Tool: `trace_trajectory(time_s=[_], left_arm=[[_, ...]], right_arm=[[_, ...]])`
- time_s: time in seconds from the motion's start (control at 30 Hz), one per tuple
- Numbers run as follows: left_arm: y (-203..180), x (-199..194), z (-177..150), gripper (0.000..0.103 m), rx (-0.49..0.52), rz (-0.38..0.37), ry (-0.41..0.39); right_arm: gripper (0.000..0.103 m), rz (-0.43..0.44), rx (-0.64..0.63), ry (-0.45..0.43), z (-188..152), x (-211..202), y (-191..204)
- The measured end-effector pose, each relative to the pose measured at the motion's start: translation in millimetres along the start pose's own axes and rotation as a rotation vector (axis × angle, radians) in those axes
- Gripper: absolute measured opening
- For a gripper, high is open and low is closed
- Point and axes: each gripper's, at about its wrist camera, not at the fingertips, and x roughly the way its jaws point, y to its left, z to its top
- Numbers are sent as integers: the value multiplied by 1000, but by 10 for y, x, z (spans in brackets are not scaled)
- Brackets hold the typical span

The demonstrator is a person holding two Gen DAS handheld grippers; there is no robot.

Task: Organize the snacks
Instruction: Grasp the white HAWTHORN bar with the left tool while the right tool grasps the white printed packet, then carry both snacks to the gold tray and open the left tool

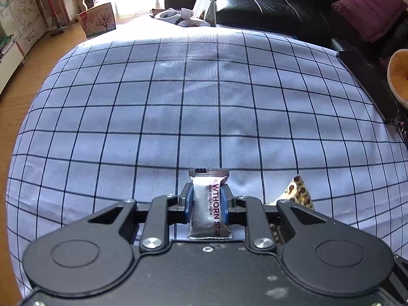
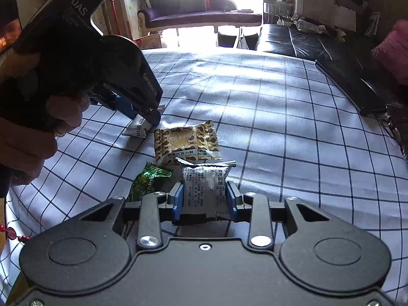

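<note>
Left wrist view: my left tongs (image 1: 207, 201) are squeezing a silver hawthorn strip snack (image 1: 207, 204) between the 2 blue pads (image 1: 189, 202). The snack is sticking out past the tips, over the checked cloth (image 1: 204, 102) on the table. Just to the right, a brown and cream snack packet (image 1: 297, 191) is lying on the cloth, partly hidden by the tongs.

In the right wrist view, my right tongs (image 2: 204, 199) are closing on a grey-white snack pack (image 2: 205, 186) with small print on it, and both blue pads are touching its sides. A green candy wrapper (image 2: 146, 182) is lying just beside it on the left. The brown and cream packet (image 2: 187, 141) with a heart on it is lying flat just past the grey-white pack. Farther left, a hand (image 2: 38, 137) is holding the left tongs (image 2: 142, 125) tipped down, with the silver snack (image 2: 137, 128) touching the cloth (image 2: 280, 117). A black sofa (image 2: 318, 43) is sitting behind the table.
</note>
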Motion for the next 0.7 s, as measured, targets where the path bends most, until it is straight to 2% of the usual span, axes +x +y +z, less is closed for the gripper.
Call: trace_trajectory(time_s=[0.13, 0.37, 0.7], left_arm=[[17, -163, -220, 21, 9, -6, 27], [86, -649, -736, 21, 24, -24, 25], [57, -1271, -1550, 21, 98, -23, -10]], right_arm=[[43, -14, 56, 15, -71, -166, -97], [43, -39, 155, 24, -316, -565, -266], [43, -63, 164, -34, -692, -1243, -203]])
